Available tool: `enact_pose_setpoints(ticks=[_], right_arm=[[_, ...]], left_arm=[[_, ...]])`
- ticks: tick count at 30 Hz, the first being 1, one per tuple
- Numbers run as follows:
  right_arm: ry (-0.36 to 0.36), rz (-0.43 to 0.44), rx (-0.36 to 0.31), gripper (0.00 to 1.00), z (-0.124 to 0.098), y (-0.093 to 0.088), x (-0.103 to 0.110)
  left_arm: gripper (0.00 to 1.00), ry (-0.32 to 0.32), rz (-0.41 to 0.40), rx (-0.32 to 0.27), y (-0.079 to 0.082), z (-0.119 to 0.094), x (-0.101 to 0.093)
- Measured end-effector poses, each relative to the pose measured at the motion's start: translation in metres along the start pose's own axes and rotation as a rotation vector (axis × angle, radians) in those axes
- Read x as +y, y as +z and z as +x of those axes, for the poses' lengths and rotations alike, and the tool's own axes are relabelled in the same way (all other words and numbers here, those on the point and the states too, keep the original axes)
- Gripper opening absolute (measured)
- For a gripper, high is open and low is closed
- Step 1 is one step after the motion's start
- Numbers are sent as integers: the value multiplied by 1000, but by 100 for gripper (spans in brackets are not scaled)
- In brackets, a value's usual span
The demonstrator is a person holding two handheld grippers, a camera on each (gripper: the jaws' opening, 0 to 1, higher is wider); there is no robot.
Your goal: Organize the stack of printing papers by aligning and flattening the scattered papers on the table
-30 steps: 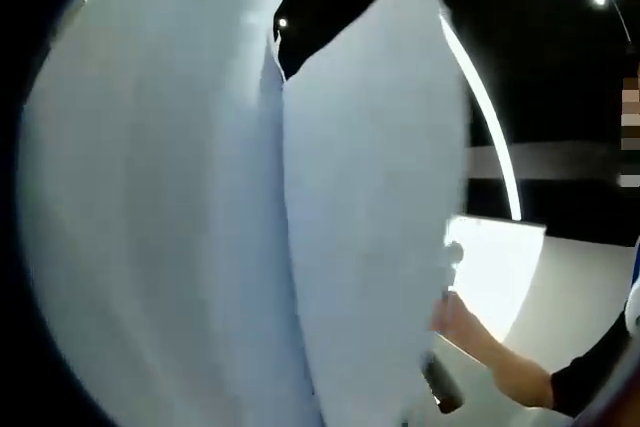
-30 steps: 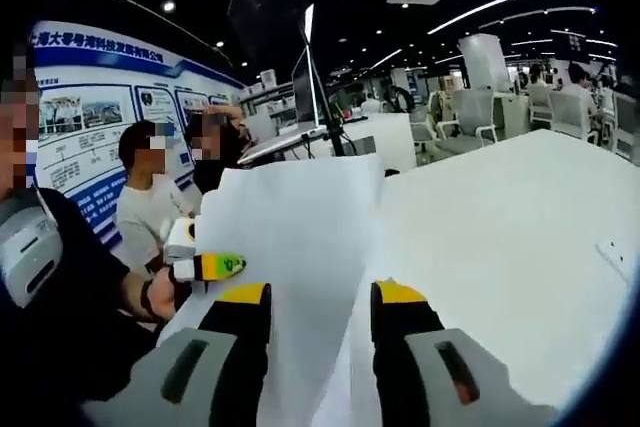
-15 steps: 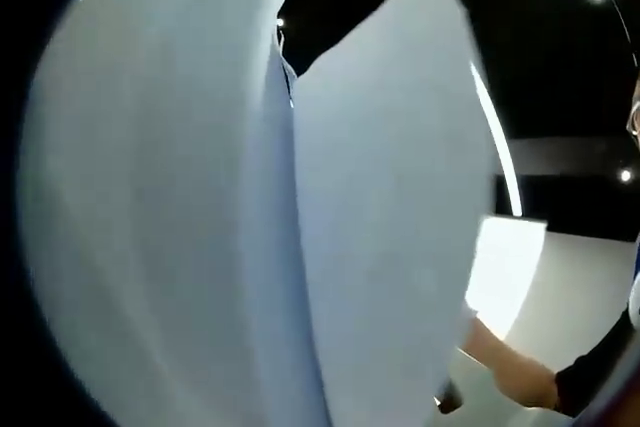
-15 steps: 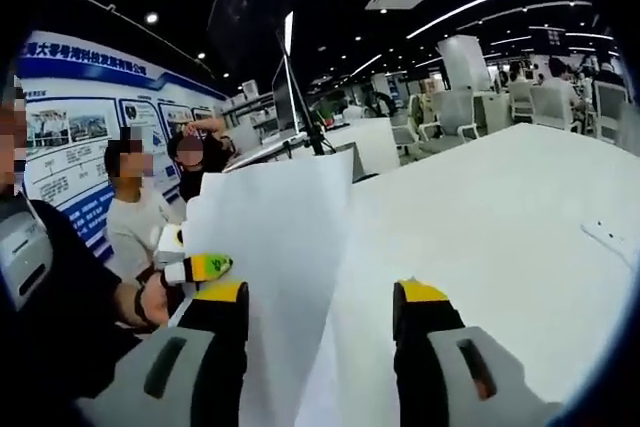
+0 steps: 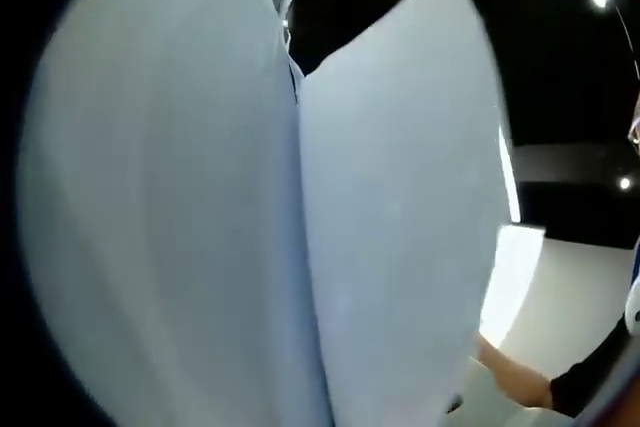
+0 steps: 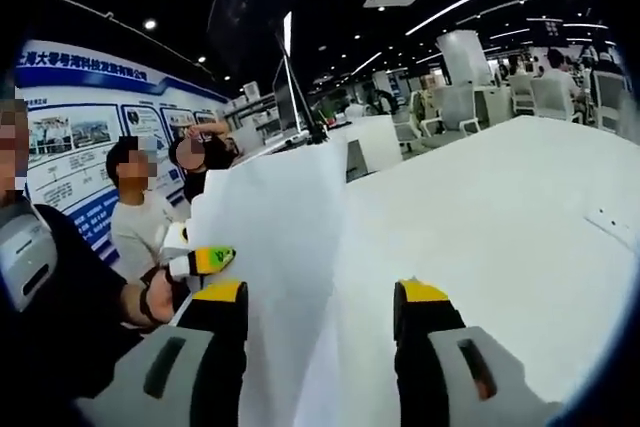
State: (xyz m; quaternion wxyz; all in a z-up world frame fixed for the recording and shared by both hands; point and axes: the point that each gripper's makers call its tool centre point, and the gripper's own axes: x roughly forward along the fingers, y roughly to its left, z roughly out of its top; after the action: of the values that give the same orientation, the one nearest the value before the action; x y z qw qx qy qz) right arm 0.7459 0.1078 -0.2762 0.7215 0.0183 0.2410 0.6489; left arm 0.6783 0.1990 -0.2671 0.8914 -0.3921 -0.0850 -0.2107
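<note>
White printing papers (image 6: 280, 247) stand up off the white table (image 6: 500, 207), bent into a tall curve. My right gripper (image 6: 322, 297) is open, its yellow-tipped jaws wide apart on either side of the sheets' lower part. My left gripper (image 6: 203, 262) shows at the papers' left edge, a yellow-green tip against the sheet, held by a person's hand. In the left gripper view the papers (image 5: 250, 207) rise right in front of the lens as two overlapping sheets and hide the jaws.
People stand close at the left (image 6: 140, 217) before a blue wall board. A monitor on a stand (image 6: 300, 97) sits at the table's far end, with chairs (image 6: 470, 102) behind. A small flat object (image 6: 612, 224) lies at the right. A hand (image 5: 510, 377) shows past the sheets.
My right gripper's jaws have spread wider than a second ago. In the left gripper view the sheets have swung right and now cover more of the hand.
</note>
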Motion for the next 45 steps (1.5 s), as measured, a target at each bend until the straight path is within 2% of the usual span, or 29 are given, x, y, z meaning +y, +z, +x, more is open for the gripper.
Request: enact_pose_setpoints(ticks=[5,20,26,28,30,33,35,37,39,45], right_arm=[[25,17,4,56,0,-6,2],[27,40,9,56,-1,-14,1],[56,52,24,56,1,-20,2],[69,50,15,57,2,-19,4],[129,84,-29,58,3,-14,12],[161,116,-66,62,4,-10,15],[162,121,-64,62,6,-11,13],[125,88,-16,62,8,-20,4],[122,76,-2,62,10,-24,5],[160,82,-16,62,13,-23,10]], left_arm=[[6,-4,-9,-5,1,0,0],[6,-10,-41,-17,3,0,-1],[6,-19,-41,-18,3,0,-2],[6,-19,-41,-18,3,0,-2],[6,-2,-28,-15,3,0,0],[6,-2,-24,-12,2,0,0],[6,-5,-23,-16,2,0,-3],[6,-11,-21,-17,1,-1,-7],[6,-17,-23,-19,1,-1,-10],[6,-27,-21,-22,1,-2,-16]])
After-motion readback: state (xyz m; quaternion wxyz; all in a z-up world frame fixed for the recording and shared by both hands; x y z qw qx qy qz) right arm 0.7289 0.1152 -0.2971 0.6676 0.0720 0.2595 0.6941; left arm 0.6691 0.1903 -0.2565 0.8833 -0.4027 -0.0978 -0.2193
